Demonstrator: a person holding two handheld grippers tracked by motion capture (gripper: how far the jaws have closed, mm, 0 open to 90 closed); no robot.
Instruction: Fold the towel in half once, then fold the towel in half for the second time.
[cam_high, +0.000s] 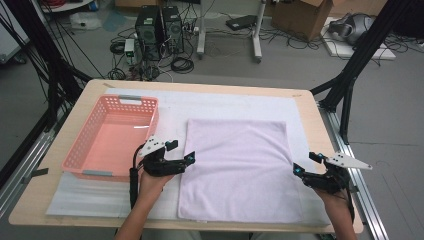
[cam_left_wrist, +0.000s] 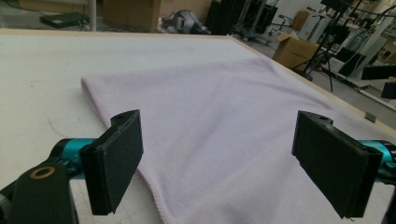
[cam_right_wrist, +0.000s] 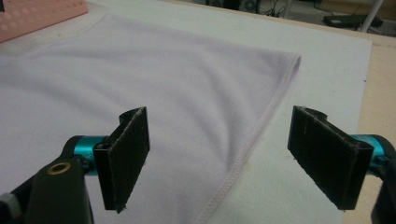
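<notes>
A pale lilac towel (cam_high: 237, 167) lies flat and folded on the white mat (cam_high: 225, 102) in the middle of the table. My left gripper (cam_high: 181, 151) hovers at the towel's left edge, jaws wide apart with nothing between them. In the left gripper view the towel (cam_left_wrist: 210, 116) spreads out beyond the open left gripper (cam_left_wrist: 219, 158). My right gripper (cam_high: 305, 163) is at the towel's right edge, also open and empty. The right gripper view has the towel's hemmed edge (cam_right_wrist: 252, 140) running between the jaws of the right gripper (cam_right_wrist: 224, 158), below them and untouched.
A pink plastic basket (cam_high: 75, 150) stands on the mat left of the towel, close beside my left hand; its corner (cam_right_wrist: 42, 14) appears in the right gripper view. The wooden table's right edge (cam_high: 320, 135) runs just past my right gripper. Cables and computer cases sit on the floor beyond.
</notes>
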